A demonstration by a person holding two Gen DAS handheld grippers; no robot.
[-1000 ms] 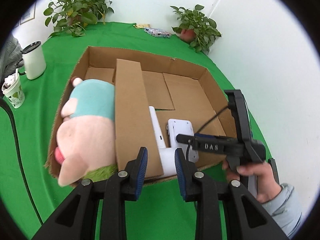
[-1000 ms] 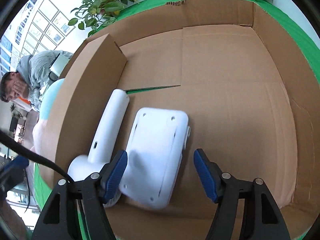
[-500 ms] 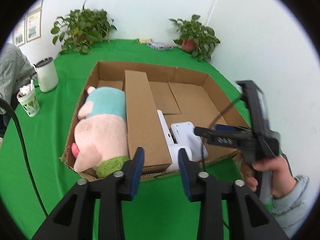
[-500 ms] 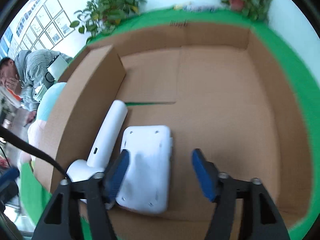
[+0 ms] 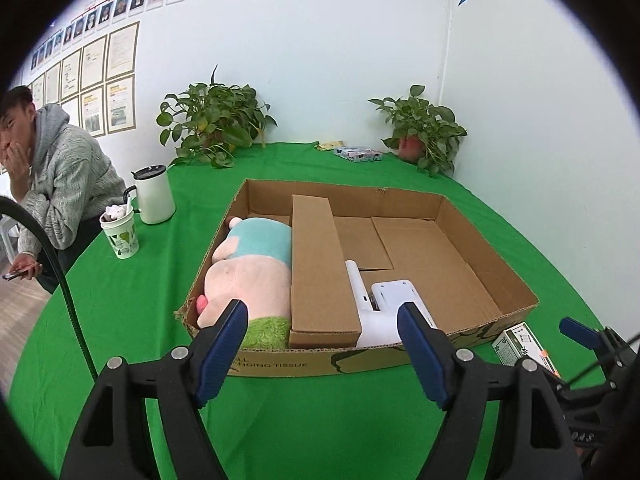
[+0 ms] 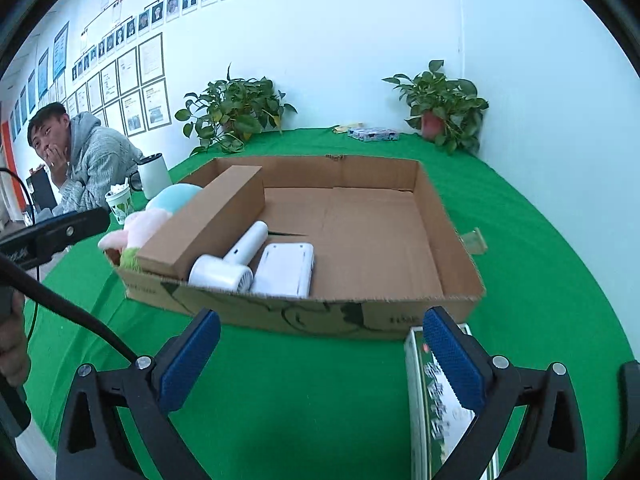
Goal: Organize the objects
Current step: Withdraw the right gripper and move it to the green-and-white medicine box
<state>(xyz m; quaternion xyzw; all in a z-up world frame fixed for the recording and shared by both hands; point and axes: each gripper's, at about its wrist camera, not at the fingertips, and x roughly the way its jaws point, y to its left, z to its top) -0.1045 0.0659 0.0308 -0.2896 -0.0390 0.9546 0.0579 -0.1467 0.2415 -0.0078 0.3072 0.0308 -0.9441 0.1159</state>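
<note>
A shallow cardboard tray (image 5: 480, 330) (image 6: 452, 240) sits on the green cloth. Inside lie a pink and teal plush toy (image 5: 244, 276) (image 6: 152, 220), a long brown carton (image 5: 316, 268) (image 6: 208, 228), a white hand-held fan (image 5: 362, 300) (image 6: 236, 260) and a white flat device (image 5: 396, 292) (image 6: 286, 268). My left gripper (image 5: 320, 340) hangs before the tray's near wall, its jaws opening with nothing between them. My right gripper (image 6: 320, 356) is also opening and empty, back from the tray. A green and white packet (image 6: 436, 408) (image 5: 520, 344) lies on the cloth under its right finger.
A white mug (image 5: 154, 194) and a paper cup (image 5: 120, 232) stand left of the tray. Two potted plants (image 5: 212, 124) (image 5: 424, 128) and a small packet (image 5: 356, 154) line the back wall. A person in a grey hoodie (image 5: 64, 176) sits at the left edge.
Both grippers pulled back out of the tray and tilted up. The right one let go of the white flat device, which stays in the tray. Both jaws spread wider.
</note>
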